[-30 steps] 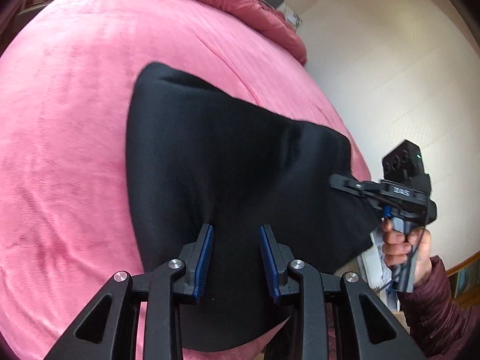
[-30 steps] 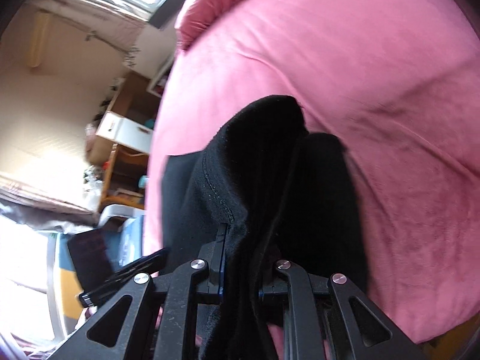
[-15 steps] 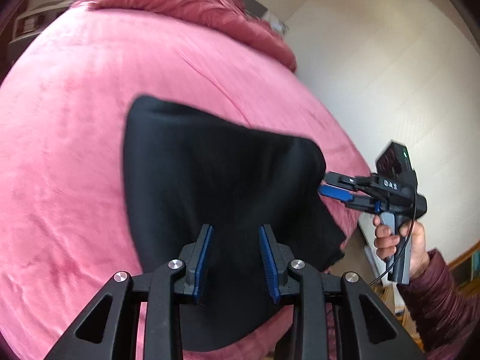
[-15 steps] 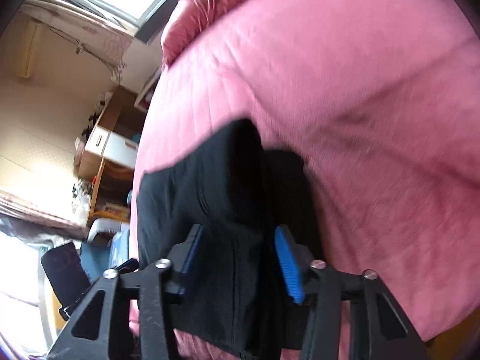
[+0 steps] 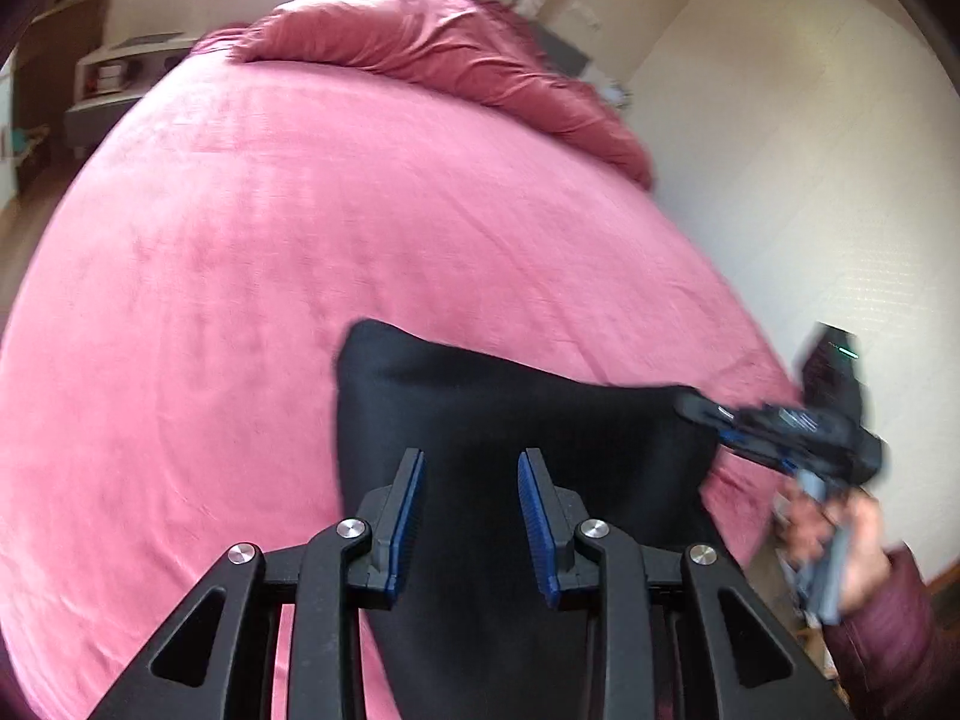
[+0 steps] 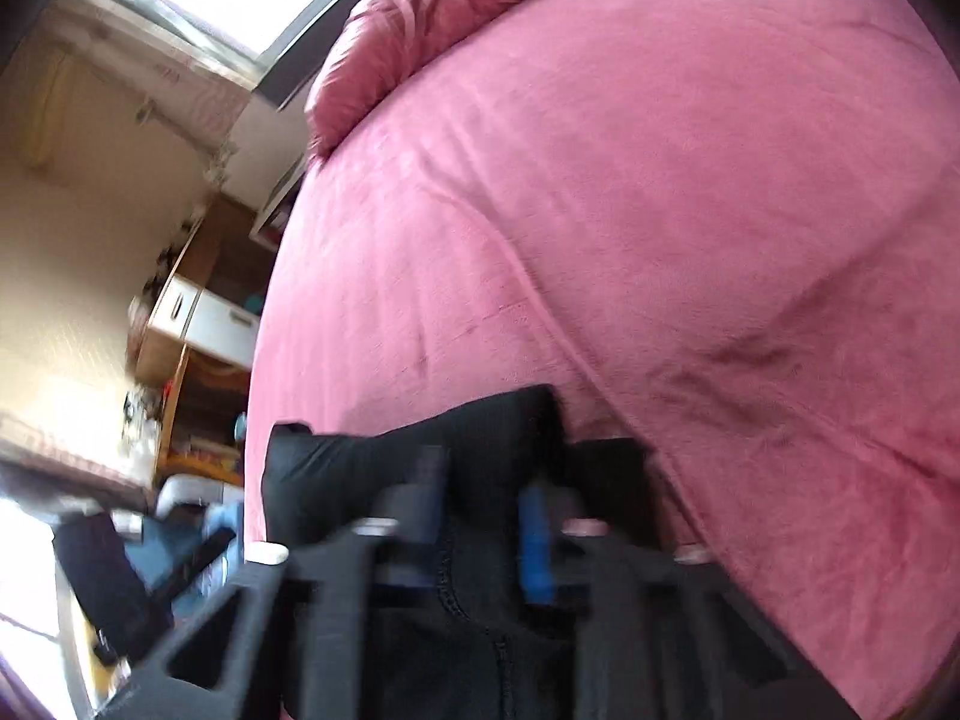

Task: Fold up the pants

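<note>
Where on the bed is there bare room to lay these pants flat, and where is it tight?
Bare pink bedspread runs wide between the black pants and the bunched duvet at the far end, and left of the pants too. Crowded: the near edge, where the left gripper and right gripper work the cloth.

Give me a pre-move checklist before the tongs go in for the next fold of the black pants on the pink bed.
1. Left tongs open: ok, blue pads apart over the cloth.
2. Right tongs open: ok, pads look apart, though the view is blurred.
3. Black pants released and lying on the pink bed: ok.
4. Fold lying flat: not ok, a raised hump shows in the right wrist view.
5. Pants fully on the bed: cannot tell, the near edge is hidden behind the tongs.
</note>
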Tool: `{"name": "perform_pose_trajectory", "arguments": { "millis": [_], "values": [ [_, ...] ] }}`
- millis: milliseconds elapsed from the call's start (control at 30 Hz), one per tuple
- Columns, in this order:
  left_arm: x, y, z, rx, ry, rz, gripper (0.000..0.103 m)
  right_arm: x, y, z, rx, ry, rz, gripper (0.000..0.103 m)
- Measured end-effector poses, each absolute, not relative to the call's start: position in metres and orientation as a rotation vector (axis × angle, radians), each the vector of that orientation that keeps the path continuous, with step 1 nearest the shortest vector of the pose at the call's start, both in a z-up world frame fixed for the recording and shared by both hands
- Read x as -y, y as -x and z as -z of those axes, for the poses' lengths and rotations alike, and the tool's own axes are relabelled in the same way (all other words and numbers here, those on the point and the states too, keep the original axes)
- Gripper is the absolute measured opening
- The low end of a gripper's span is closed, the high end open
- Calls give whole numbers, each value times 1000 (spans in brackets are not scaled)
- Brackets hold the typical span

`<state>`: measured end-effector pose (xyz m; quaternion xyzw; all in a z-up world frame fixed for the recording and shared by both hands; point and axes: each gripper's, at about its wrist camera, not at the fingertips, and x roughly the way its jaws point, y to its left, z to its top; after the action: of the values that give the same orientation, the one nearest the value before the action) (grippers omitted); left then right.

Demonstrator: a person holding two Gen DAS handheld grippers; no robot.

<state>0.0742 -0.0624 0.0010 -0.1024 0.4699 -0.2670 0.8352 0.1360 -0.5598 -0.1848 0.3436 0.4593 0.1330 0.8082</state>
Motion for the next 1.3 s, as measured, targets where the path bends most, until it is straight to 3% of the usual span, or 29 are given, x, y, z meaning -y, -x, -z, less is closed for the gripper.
{"name": "perform_pose_trajectory", "arguments": {
  "millis": [233,400,667,900,1033,1267,1300],
  "values": [
    [97,-95,17,-1059,124,586,30,551,-113,167,-914,-571,-283,7],
    [119,-104,54,-1140,46,504,31,559,-113,187,-953,-537,-192,5],
    [113,-102,40,-1096,52,519,32,573,-90,174,-932,-636,-260,9],
    [84,-78,25,-1032,122,484,32,567,-14,171,-1035,-613,-365,9],
    [68,-60,22,-1016,136,474,32,564,16,183,-1086,-620,-342,23],
    [58,-36,27,-1021,135,478,32,556,10,195,-1084,-663,-303,23],
    [57,-33,28,-1023,140,480,32,552,7,194,-1089,-632,-291,17]
  ]
}}
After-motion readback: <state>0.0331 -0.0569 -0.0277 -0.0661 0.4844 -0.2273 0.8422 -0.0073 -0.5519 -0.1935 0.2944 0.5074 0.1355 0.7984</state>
